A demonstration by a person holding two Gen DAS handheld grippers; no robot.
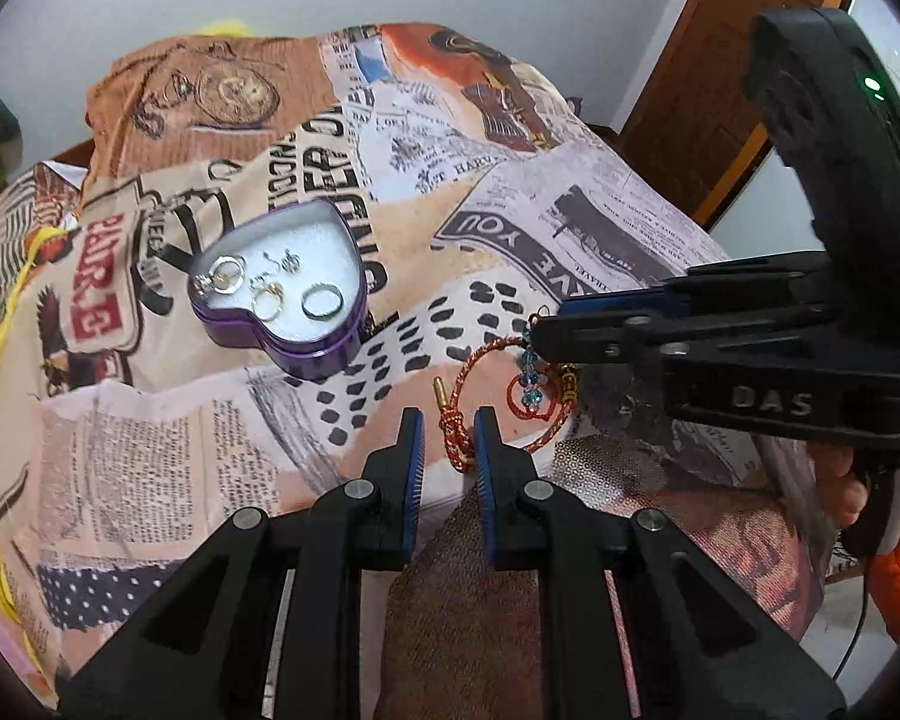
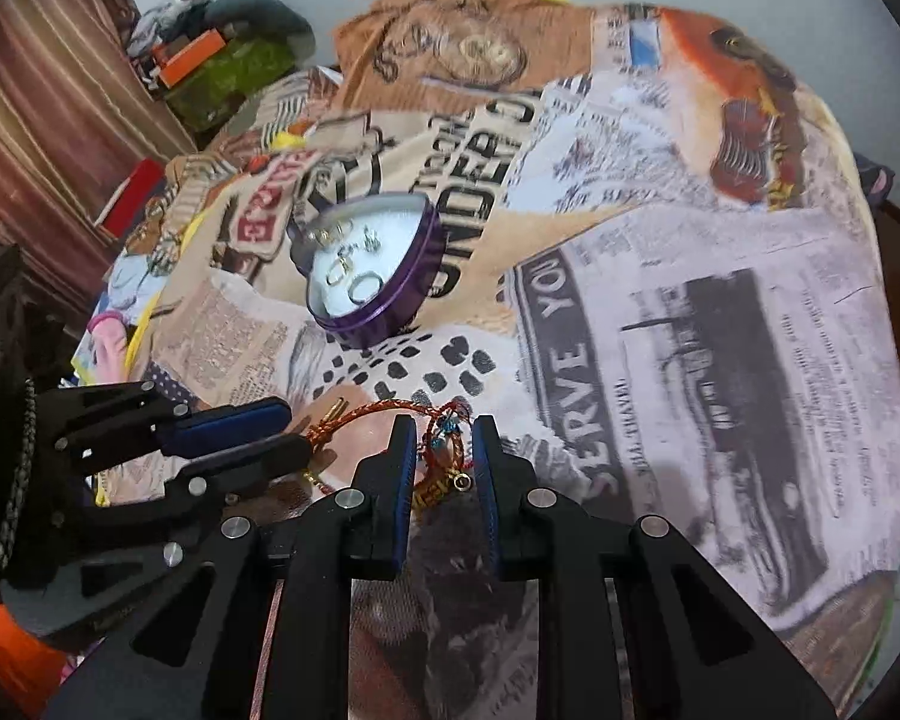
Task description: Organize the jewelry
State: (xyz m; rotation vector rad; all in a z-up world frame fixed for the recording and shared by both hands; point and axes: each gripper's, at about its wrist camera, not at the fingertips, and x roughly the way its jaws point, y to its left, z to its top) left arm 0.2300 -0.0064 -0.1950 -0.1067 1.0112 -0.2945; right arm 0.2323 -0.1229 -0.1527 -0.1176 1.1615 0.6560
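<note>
Hovering over a newspaper-print cloth (image 1: pixel 600 204) with both grippers angled down. Left gripper (image 1: pixel 447 420) jaws narrowly parted, nothing clamped: blue pads straddling the knotted end of a red-and-gold cord bracelet (image 1: pixel 486 354), cord visible in the gap, contact with pads not clear. Brass tip of the cord just ahead of the left jaw. Right gripper (image 2: pixel 444 426) jaws likewise nearly closed with a slim gap; blue-bead dangle charm (image 2: pixel 448 429) and red cord loop sitting in that gap, a small gold clasp lower between the pads; whether the pads pinch the cord cannot tell, looks loose. In left wrist view, right gripper coming in from the right side, its tips at the beaded part of the bracelet. In right wrist view, left gripper entering from the left, tips at the opposite end of the bracelet. Purple heart-shaped tin (image 1: pixel 282 294) lying farther back on the cloth, well apart from both grippers, open, white lining, holding several rings (image 1: pixel 321 303) and small earrings. Person's fingers (image 1: pixel 840 480) on the right gripper handle.
</note>
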